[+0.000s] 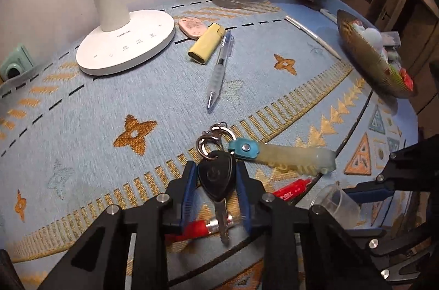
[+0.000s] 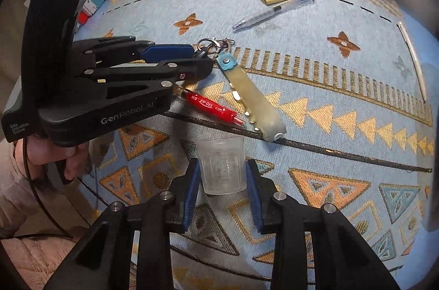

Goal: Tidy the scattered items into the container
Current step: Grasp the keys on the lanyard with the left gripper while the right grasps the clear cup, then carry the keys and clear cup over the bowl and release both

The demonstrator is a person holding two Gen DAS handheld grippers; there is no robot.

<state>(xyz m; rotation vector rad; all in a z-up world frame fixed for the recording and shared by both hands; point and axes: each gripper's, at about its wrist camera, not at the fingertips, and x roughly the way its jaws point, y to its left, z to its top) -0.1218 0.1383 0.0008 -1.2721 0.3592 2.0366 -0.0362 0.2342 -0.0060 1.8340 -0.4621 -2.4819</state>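
Left gripper (image 1: 216, 188) is clamped on the black car key (image 1: 216, 180), its ring and translucent strap (image 1: 299, 156) trailing on the patterned blue cloth (image 1: 109, 103). Right gripper (image 2: 222, 188) sits wide around a clear plastic cup (image 2: 221, 165), pads apart from it. Gold-rimmed bowl (image 1: 362, 48) far right.

Right hand-held gripper (image 2: 222, 191) pads flank clear cup (image 2: 221, 166); left hand-held gripper (image 2: 201, 58) at keys (image 2: 212, 45)

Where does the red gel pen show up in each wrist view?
Left wrist: red gel pen at bottom centre, running under the left gripper and car key.
Right wrist: red gel pen left of centre, beyond the plastic cup.
Shared landmark: the translucent key strap.
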